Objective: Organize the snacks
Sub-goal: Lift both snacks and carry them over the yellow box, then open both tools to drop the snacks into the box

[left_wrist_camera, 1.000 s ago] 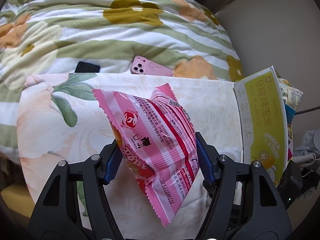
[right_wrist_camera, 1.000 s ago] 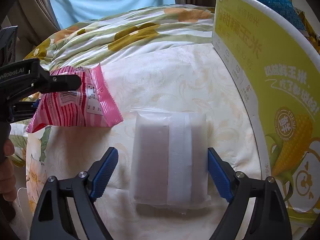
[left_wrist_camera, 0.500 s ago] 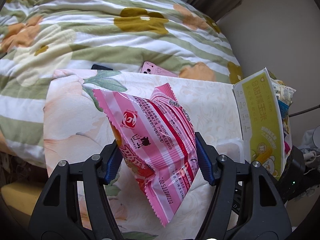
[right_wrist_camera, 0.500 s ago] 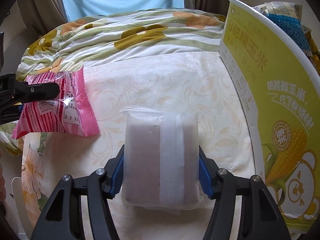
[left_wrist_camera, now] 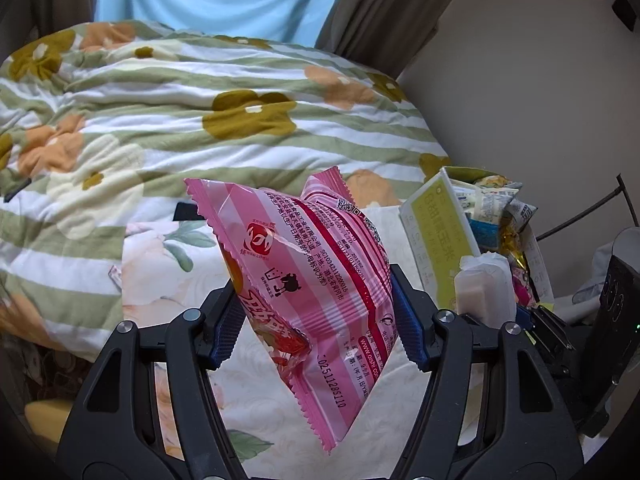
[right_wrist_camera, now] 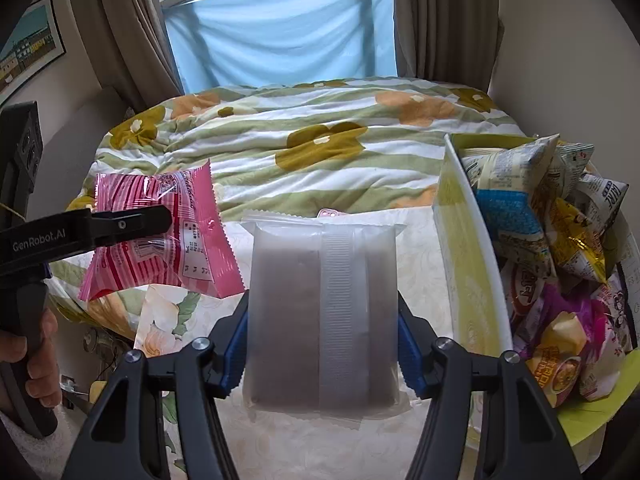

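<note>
My left gripper is shut on a pink striped snack bag and holds it in the air above the cloth-covered table. The pink bag also shows at the left of the right wrist view. My right gripper is shut on a frosted white snack packet, lifted off the table; that packet shows at the right of the left wrist view. A yellow cardboard box full of snack packets stands at the table's right edge.
A bed with a green-striped floral quilt lies behind the table. A pink phone peeks out behind the white packet. A wall and curtains are to the right.
Both grippers rose from the table with their loads. The right gripper closed on the white packet and lifted it; the left carried the pink bag higher.
</note>
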{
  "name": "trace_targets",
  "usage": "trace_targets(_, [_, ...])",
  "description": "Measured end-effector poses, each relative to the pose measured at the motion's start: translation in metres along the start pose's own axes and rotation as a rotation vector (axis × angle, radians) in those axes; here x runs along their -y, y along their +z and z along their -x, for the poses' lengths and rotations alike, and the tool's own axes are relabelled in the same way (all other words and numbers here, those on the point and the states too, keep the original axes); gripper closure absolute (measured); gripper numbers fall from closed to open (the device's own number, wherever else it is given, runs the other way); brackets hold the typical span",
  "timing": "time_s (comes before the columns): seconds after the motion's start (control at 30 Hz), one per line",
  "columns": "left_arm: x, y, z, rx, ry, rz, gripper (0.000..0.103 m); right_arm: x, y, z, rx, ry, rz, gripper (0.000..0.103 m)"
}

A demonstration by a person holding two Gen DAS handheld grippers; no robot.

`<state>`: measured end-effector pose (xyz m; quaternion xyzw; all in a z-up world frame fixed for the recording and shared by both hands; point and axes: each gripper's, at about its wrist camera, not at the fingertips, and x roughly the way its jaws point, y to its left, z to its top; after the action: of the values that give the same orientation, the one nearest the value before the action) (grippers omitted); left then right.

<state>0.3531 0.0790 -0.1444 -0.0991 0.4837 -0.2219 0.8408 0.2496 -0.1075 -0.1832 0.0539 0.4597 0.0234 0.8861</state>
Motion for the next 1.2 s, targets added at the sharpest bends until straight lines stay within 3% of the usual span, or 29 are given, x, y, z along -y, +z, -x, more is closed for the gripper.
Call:
trace_targets(0.3, [0.134, -0.010, 0.009, 0.048, -0.044, -0.045, 0.040, 0.079, 0.008, 0.077, 0.082, 0.005, 0.014, 0.045])
trace_targets(0.57, [0.272, -0.027, -0.046, 0.021, -0.104, -0.092, 0.040, 0.197, 0.003, 0.127, 0.113, -0.026, -0.019, 0.045])
trace_targets(0.8, [0.356, -0.034, -0.106, -0.028, -0.131, -0.117, 0.037, 0.270, 0.004, 0.144, 0.122, -0.041, -0.016, 0.045])
trace_targets(0.83, [0.365, -0.034, -0.114, -0.041, -0.133, -0.123, 0.034, 0.276, 0.003, 0.146, 0.122, -0.043, -0.019, 0.045])
trace_targets(0.9, [0.377, -0.037, -0.129, -0.068, -0.116, -0.133, 0.009, 0.290, 0.003, 0.148, 0.120, -0.048, -0.023, 0.045])
trace_targets(0.93, [0.379, -0.040, -0.134, -0.071, -0.088, -0.136, 0.004, 0.295, 0.003, 0.148, 0.119, -0.049, -0.026, 0.045])
trace_targets(1.03, [0.373, -0.048, -0.133, -0.070, -0.012, -0.134, 0.001, 0.309, 0.002, 0.146, 0.111, -0.038, -0.046, 0.045])
trace_targets(1.2, [0.329, -0.057, -0.105, -0.029, 0.071, -0.082, 0.001, 0.309, 0.001, 0.142, 0.114, -0.006, -0.041, 0.045])
